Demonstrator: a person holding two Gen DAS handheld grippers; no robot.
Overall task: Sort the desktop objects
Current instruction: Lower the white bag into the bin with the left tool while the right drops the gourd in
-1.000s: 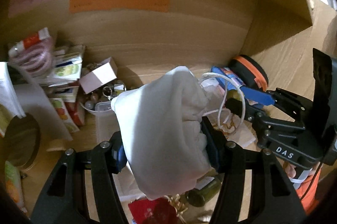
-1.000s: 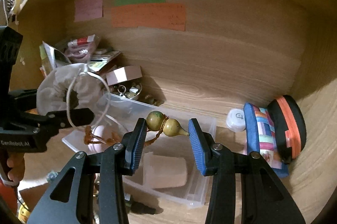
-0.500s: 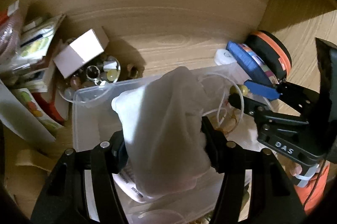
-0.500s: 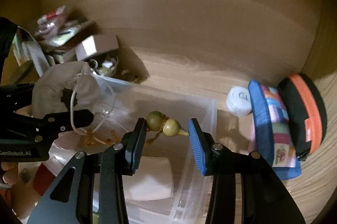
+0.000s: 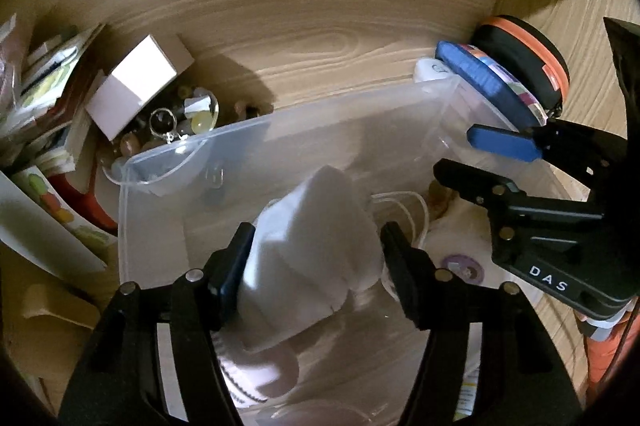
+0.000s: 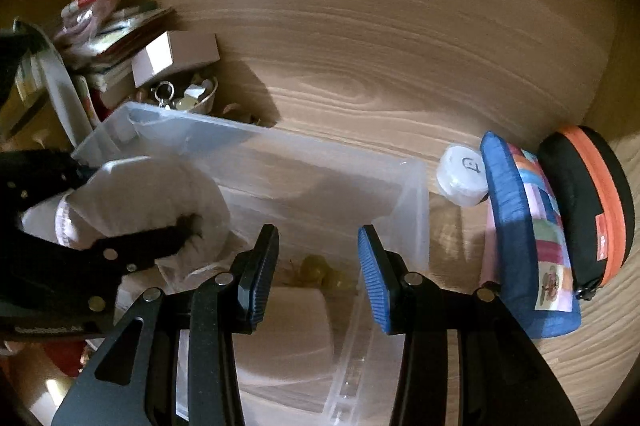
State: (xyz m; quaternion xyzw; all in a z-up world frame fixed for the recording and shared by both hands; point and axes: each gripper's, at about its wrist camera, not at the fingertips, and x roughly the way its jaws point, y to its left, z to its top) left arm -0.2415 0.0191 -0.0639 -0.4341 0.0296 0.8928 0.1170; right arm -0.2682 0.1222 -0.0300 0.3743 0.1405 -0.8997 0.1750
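A white drawstring pouch (image 5: pixel 316 258) hangs between the fingers of my left gripper (image 5: pixel 316 230), low inside a clear plastic bin (image 5: pixel 320 105). The jaws are opening. The left pad still touches the cloth and a thin gap shows at the right pad. In the right wrist view the same pouch (image 6: pixel 152 193) sits in the left gripper (image 6: pixel 136 197) at the left. My right gripper (image 6: pixel 318 238) stands open over the bin (image 6: pixel 412 205) with nothing touching its pads. A small yellow gourd charm (image 6: pixel 320 272) lies blurred in the bin below them, beside a beige block (image 6: pixel 288 330).
Right of the bin stand a blue patchwork case (image 6: pixel 520 226), a black and orange case (image 6: pixel 588 201) and a white round cap (image 6: pixel 464 177). Behind it on the left are a small box (image 6: pixel 172 57), a glass bowl of trinkets (image 5: pixel 180 121) and stacked booklets (image 5: pixel 48 73). A wooden wall closes the back.
Both grippers came down over the bin. The gourd charm left the right pads and now lies in the bin. The pouch sits lower and looser between the left fingers.
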